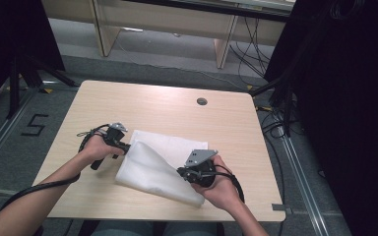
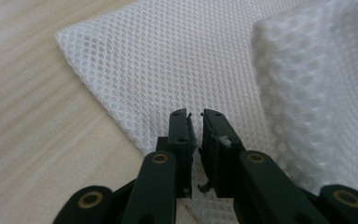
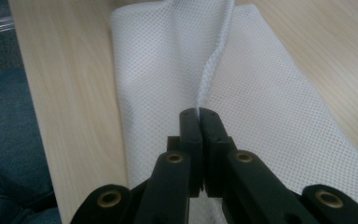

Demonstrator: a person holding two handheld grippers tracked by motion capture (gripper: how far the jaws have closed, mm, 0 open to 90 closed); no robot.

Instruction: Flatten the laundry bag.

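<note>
White mesh cloth (image 1: 160, 164) flat on the desk (image 1: 152, 103), near the front edge, one layer folded over. Right gripper (image 1: 186, 172) pinched tight on a raised fold of cloth, toward the front right corner. Left gripper (image 1: 126, 146) at the cloth's left edge, almost closed, thin gap left, nothing visibly pinched.
</note>
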